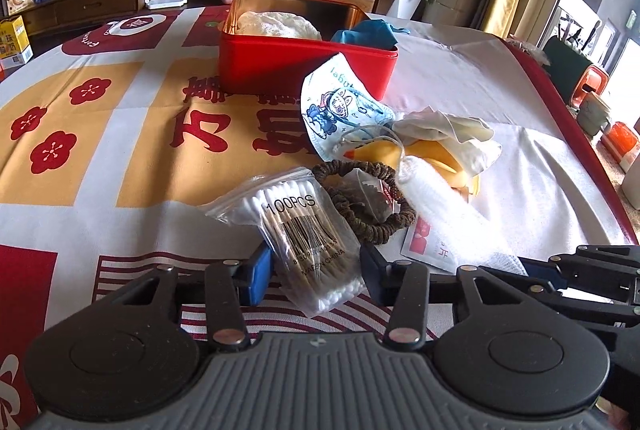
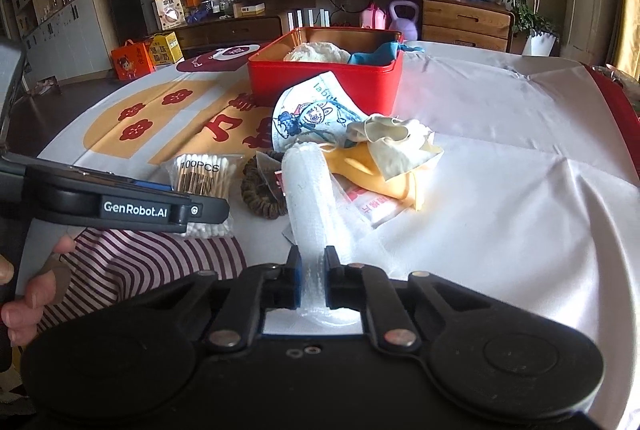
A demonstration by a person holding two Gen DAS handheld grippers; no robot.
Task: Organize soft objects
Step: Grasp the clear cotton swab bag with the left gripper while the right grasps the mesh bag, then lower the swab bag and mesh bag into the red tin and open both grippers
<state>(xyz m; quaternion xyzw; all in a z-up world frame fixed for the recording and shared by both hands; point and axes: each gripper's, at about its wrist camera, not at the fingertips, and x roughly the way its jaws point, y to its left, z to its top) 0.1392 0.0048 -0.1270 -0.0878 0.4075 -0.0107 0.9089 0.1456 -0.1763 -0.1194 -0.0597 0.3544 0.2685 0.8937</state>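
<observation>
My right gripper point(image 2: 312, 276) is shut on a white gauze roll point(image 2: 306, 190), which also shows in the left wrist view point(image 1: 448, 218). My left gripper point(image 1: 316, 270) is open, its fingers on either side of a bag of cotton swabs point(image 1: 304, 230), which also shows in the right wrist view point(image 2: 206, 178). A brown hair scrunchie point(image 1: 360, 206), a printed child's face mask point(image 1: 340, 106), cream gloves point(image 1: 452, 134) and a yellow cloth point(image 1: 384, 154) lie in a pile. A red tin box point(image 1: 304, 66) behind the pile holds a white cloth point(image 1: 276, 24) and a blue cloth point(image 1: 368, 32).
The table has a white, red and yellow patterned cloth point(image 1: 120, 150). A red and white sachet point(image 2: 372, 208) lies under the gauze. A wooden sideboard point(image 2: 460, 18) with plants and clutter stands behind the table. The table's right edge point(image 1: 580, 134) drops to the floor.
</observation>
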